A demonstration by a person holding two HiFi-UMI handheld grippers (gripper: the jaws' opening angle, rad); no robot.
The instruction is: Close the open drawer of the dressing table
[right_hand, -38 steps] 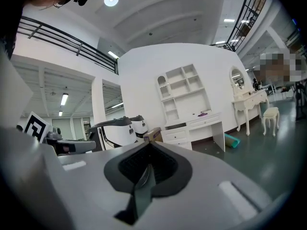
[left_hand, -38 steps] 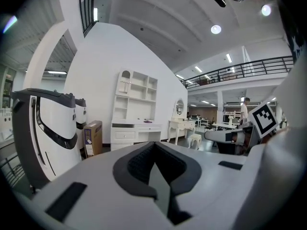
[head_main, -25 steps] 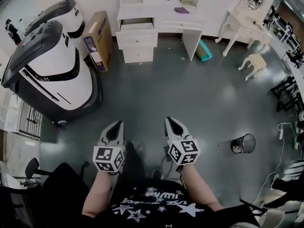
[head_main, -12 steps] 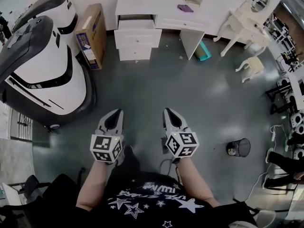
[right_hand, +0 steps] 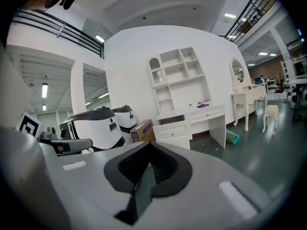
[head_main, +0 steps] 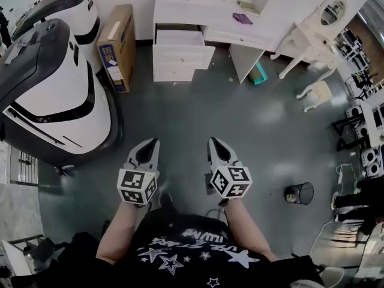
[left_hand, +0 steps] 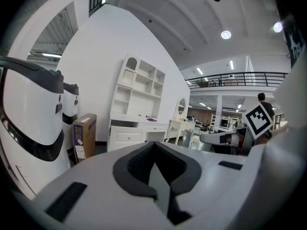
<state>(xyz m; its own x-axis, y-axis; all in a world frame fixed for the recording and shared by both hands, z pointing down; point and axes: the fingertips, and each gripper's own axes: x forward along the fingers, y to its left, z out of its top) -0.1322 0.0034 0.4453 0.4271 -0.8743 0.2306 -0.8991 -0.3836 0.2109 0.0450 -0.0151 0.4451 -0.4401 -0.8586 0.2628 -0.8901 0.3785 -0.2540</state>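
Head view has the open drawer (head_main: 180,38) up at the top of the frame, pulled out of the top of the drawer stack on the left end of the white dressing table (head_main: 210,8), well apart from both grippers, so honestly nothing's been touched yet. A cardboard box (head_main: 117,47) stands just beside that stack on its left, and the big white-and-black machine (head_main: 54,95) fills the floor past it, so my guess is the left side gets tight on the way in and could clip the box. Bigger worry imo: a push on one corner of the drawer front instead of its middle could skew the drawer and jam it, or a narrow tip could slide over the top edge and dive inside rather than shove it home. Going in too hard could slam it too. The left gripper (head_main: 153,144) and right gripper (head_main: 213,141) sit side by side low in the frame over bare grey floor, both aimed at the table and tipped a little downward, marker cubes on top, forearms stretched forward from the body. Each gripper's own view shows its jaws pressed together with nothing between them, so a push with closed tips looks like the plan.
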